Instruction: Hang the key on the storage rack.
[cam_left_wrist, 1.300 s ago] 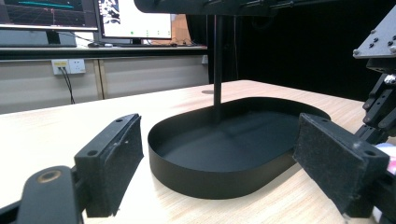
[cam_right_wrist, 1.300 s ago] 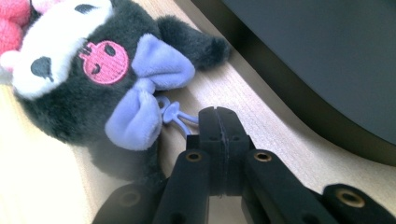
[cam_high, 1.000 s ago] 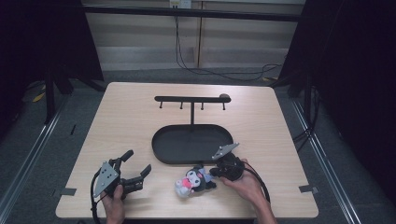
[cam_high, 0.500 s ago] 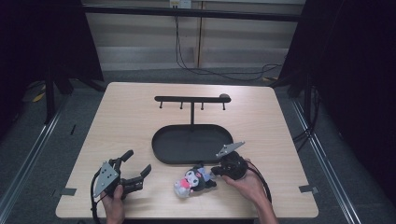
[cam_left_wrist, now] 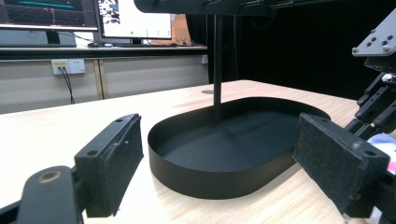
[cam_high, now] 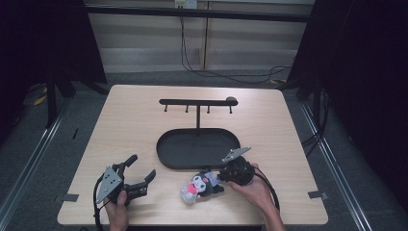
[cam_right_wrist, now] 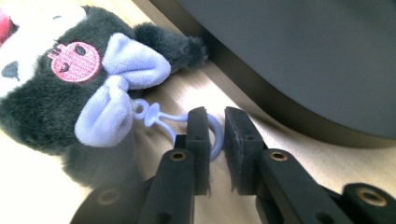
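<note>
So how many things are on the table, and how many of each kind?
Plush toy with a lilac clip ring: 1
Black tray with a hook stand: 1
Hand-held grippers, left gripper and right gripper: 2
Total: 4

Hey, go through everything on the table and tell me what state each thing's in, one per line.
Left gripper: open, jaws wide apart, holding nothing, low over the table.
Right gripper: jaws nearly closed around the purple clasp ring.
Plush toy: lying on the table, beside the tray, outside it.
Black tray: empty.
Hook rack: upright, nothing hanging on its hooks.
</note>
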Action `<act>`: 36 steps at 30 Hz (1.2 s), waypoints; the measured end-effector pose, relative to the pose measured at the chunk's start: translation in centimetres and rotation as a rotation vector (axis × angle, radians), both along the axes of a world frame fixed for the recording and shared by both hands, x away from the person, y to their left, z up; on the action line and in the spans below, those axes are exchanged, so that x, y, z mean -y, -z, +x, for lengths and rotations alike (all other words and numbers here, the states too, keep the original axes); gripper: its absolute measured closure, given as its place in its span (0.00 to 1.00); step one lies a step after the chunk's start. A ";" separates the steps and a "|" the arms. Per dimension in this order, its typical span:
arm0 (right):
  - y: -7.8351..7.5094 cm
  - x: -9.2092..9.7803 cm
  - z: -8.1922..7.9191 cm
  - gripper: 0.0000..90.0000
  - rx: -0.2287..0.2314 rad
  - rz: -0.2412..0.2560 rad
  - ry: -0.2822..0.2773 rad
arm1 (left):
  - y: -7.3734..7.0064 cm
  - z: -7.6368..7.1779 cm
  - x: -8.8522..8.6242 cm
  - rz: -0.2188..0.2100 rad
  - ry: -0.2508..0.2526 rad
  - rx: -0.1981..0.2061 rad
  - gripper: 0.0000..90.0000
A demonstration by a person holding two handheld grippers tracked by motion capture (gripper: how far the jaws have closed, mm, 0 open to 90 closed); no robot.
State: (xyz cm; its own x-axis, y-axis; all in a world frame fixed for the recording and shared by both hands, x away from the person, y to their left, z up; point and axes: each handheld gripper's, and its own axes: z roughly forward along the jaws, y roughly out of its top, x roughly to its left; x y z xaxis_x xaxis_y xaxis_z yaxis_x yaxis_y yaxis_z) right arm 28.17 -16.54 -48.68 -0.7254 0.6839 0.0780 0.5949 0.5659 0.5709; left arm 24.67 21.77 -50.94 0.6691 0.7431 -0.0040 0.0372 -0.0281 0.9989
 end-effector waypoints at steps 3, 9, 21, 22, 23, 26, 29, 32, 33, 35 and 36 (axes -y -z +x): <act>-0.1 -0.5 -0.3 0.97 0.034 -0.042 -0.021 | 0.0 0.0 0.0 0.000 0.000 0.000 0.17; -0.2 -0.8 -0.3 0.98 0.041 -0.068 -0.022 | 0.0 0.0 0.0 0.001 0.000 0.001 0.17; -1.0 0.4 -0.1 0.98 0.014 0.021 0.024 | 0.0 0.0 0.0 0.000 0.000 0.000 0.17; -1.0 0.4 0.0 0.98 0.012 0.028 0.024 | 0.0 0.0 0.0 0.000 0.000 0.000 0.17; -1.0 0.4 0.0 0.98 0.012 0.028 0.024 | 0.0 0.0 0.0 0.000 0.000 0.000 0.17; -1.0 0.6 0.0 0.98 -0.003 0.062 0.039 | 0.0 0.0 0.0 0.000 0.000 0.000 0.17; -1.2 0.8 0.1 0.98 -0.010 0.094 0.053 | 0.0 0.0 0.0 0.000 0.000 0.000 0.17; -1.4 0.9 0.1 0.98 -0.006 0.120 0.061 | 0.0 0.0 0.0 0.000 0.000 0.000 0.17; -1.6 1.0 0.0 0.98 -0.008 0.123 0.064 | 0.0 0.0 0.0 0.000 0.000 0.000 0.17; -1.8 1.1 0.0 0.98 -0.004 0.125 0.069 | 0.0 0.0 0.0 0.000 0.000 0.000 0.17; -1.9 1.0 0.0 0.98 0.000 0.128 0.065 | 0.0 0.0 0.0 0.000 0.000 0.000 0.17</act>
